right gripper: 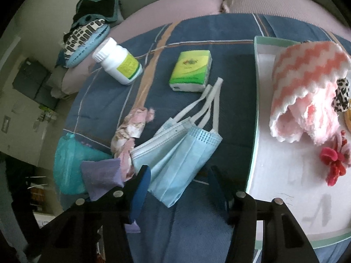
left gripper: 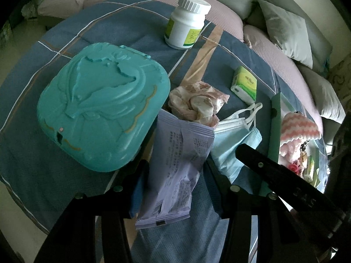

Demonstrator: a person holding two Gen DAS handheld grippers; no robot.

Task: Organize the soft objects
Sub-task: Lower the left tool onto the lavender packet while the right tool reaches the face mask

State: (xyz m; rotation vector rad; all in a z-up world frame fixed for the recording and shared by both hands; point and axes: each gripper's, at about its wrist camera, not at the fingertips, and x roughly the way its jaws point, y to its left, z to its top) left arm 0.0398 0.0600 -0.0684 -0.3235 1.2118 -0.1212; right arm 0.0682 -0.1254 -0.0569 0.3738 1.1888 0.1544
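A lilac wipes packet (left gripper: 175, 164) lies between the fingers of my left gripper (left gripper: 173, 175); the jaws stand apart on either side of it, and I cannot tell whether they press it. A crumpled pink-white cloth (left gripper: 195, 103) lies at the packet's far end. Blue face masks (right gripper: 182, 151) lie on the blue quilt (right gripper: 230, 50), just ahead of my right gripper (right gripper: 179, 182), which is open and empty. The masks (left gripper: 232, 146) also show in the left wrist view. A white tray (right gripper: 283, 188) at the right holds a pink zigzag cloth (right gripper: 307, 87) and a red hair tie (right gripper: 333, 162).
A teal plastic case (left gripper: 98, 111) lies left of the packet. A white pill bottle (left gripper: 186, 24) and a green tissue pack (right gripper: 190, 70) lie farther back. Sofa cushions (left gripper: 287, 30) ring the quilt, with dark clothes (right gripper: 94, 19) at the far left.
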